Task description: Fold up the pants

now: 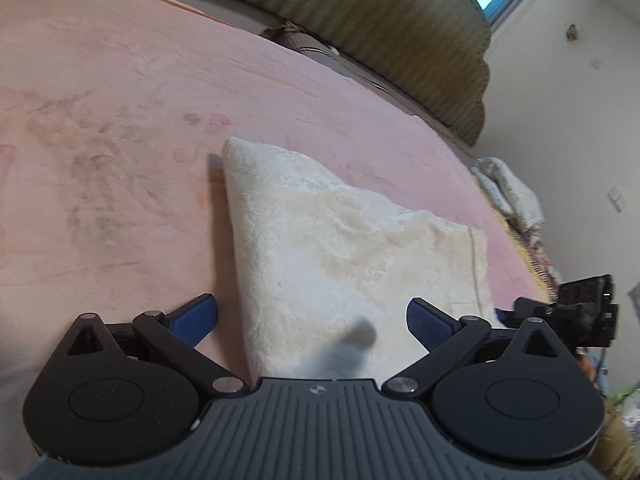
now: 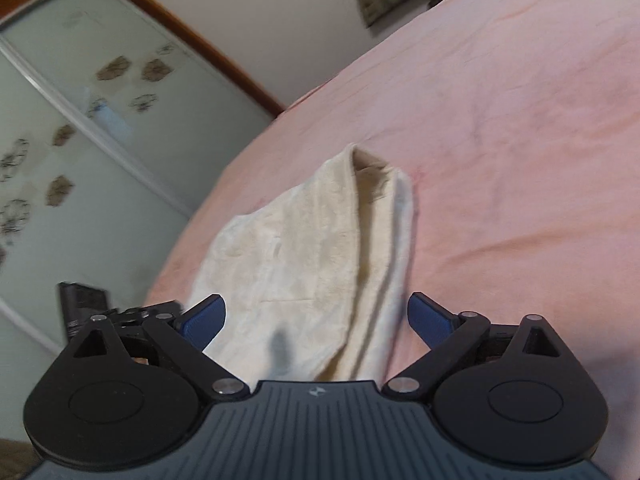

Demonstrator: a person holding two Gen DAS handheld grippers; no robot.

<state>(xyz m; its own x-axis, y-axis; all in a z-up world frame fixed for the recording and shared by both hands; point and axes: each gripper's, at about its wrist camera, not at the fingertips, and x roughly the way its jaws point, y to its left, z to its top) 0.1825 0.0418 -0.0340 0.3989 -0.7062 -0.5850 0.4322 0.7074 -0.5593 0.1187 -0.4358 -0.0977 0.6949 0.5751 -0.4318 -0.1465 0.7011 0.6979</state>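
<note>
2 grippers in my hands and both are spread wide with nothing between the blue pads. My left gripper (image 1: 312, 322) sits above the near end of the cream pants (image 1: 340, 248), which are already folded into a compact bundle on the pink bedspread (image 1: 120, 120). From this one the pants run straight ahead between the fingers (image 1: 198, 316) and off to the right, with 1 corner pointing away from me.

My right gripper (image 2: 316, 320) is also splayed and holding nothing. Ahead of it the pants (image 2: 288, 248) stretch forward, folded edges stacked along their right side, the far end a bit open so you can see into the layers. The bedspread (image 2: 520, 140) fills everything right of the fingers (image 2: 430, 320).

Past the bed, ahead of the left gripper, is an olive scalloped headboard (image 1: 400, 28). Left of the right gripper is a frosted sliding door (image 2: 80, 120) with a leaf pattern.
</note>
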